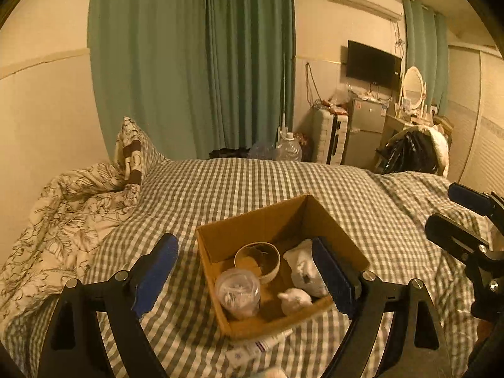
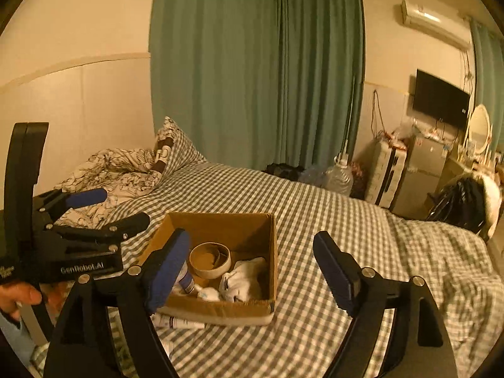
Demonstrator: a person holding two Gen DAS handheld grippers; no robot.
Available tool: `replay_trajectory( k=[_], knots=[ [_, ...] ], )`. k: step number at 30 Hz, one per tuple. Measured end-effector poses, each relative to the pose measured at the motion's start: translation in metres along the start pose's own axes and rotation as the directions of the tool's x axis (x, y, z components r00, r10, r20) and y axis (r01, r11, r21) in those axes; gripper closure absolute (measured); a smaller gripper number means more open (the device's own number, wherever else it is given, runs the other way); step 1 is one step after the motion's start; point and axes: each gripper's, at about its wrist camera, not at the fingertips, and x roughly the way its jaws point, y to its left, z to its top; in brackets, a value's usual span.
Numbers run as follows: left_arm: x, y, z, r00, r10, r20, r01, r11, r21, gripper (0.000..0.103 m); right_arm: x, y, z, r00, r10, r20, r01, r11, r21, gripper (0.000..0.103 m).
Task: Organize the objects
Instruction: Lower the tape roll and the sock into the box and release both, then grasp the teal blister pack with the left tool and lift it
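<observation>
An open cardboard box sits on the checked bed; it also shows in the right wrist view. Inside lie a round tape roll, a clear plastic jar, a white cloth and a small white item. A white tube lies on the bed against the box's near side, seen too in the right wrist view. My left gripper is open and empty, straddling the box's near part. My right gripper is open and empty above the box's right edge.
A crumpled floral duvet and pillow lie at the bed's far left. Green curtains hang behind. Beyond the bed stand a water jug, a suitcase, a small fridge and a chair with clothes.
</observation>
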Motion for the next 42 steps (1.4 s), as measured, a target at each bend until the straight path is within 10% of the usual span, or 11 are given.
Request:
replay_trajectory(
  k=[13,25,42],
  knots=[
    [-0.088,0.018,-0.051,0.999,0.039,0.027,-0.038,0.999,-0.02,0.013,-0.093,0.032,-0.032,0.999,-0.041,0.001,0.041,0.999,-0.035,0.017],
    [-0.072,0.021,-0.16,0.994,0.038,-0.104,-0.046,0.996,-0.081,0.013,-0.074,0.06,-0.127,0.991,-0.042,-0.126,0.046,0.999,0.03,0.017],
    [-0.031,-0.043,-0.257,0.926,-0.089,-0.368,0.129,0.988,0.087,0.013,-0.044,0.039,-0.183,0.952,-0.092,-0.293,0.112,0.992,0.05,0.017]
  ],
)
